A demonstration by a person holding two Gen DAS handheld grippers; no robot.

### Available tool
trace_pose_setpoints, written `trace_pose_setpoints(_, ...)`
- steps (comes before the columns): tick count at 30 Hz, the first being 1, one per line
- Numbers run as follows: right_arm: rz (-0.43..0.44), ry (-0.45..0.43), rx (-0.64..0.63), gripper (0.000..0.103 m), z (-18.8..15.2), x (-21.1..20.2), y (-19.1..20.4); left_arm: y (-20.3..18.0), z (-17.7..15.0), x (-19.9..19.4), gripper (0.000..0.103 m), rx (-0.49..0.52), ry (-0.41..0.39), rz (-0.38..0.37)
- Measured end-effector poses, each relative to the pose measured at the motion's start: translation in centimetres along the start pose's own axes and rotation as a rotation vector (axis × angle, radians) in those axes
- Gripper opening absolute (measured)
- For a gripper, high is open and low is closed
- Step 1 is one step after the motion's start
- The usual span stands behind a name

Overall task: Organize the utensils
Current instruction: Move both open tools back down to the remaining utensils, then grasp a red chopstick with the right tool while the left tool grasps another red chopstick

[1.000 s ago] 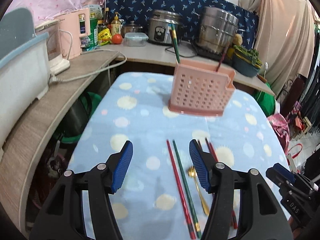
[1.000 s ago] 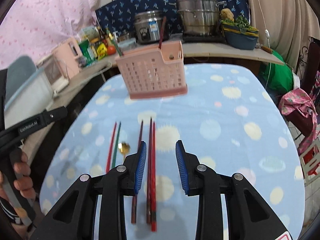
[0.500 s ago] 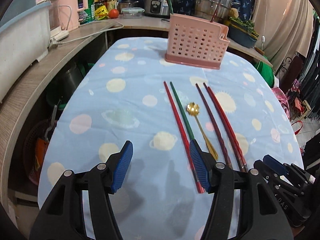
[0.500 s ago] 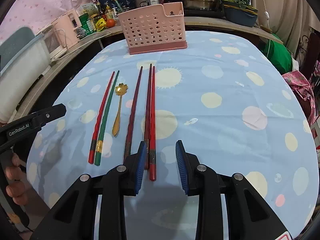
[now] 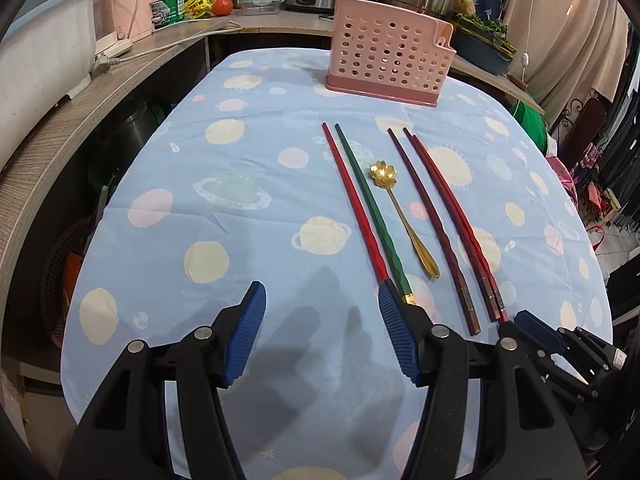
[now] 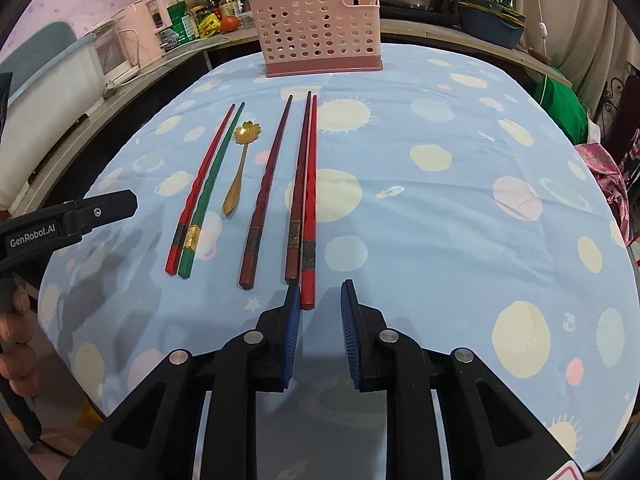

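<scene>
Left gripper wide, right gripper narrower, both empty; chopsticks, spoon before basket

Pink perforated basket, gold spoon, red, green and maroon chopsticks on pale-blue planet-patterned cloth

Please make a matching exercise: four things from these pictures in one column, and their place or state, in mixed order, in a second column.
Things:
1. spoon
2. green chopstick
3. basket
4. left tongs

Places or states:
A. stands upright at the far end of the table
B. open and empty
C. lies beside a red chopstick, at the left of the row
D. lies between the green chopstick and a dark red chopstick

Pairs: 1-D, 2-C, 3-A, 4-B
</scene>
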State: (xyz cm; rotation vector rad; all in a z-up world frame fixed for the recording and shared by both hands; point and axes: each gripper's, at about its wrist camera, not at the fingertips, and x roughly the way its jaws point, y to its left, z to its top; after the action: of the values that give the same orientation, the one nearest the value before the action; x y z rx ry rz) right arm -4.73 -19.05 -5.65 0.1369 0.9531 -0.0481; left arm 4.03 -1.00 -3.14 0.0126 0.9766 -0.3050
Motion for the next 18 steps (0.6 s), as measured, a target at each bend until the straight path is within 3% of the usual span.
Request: trace_pose_setpoints(18,0.012,-0.011,0.025,0.007,1.9,1.5,-0.5,-2.0,-0.9,1.1,0.056,0.051,0.047,-0.027)
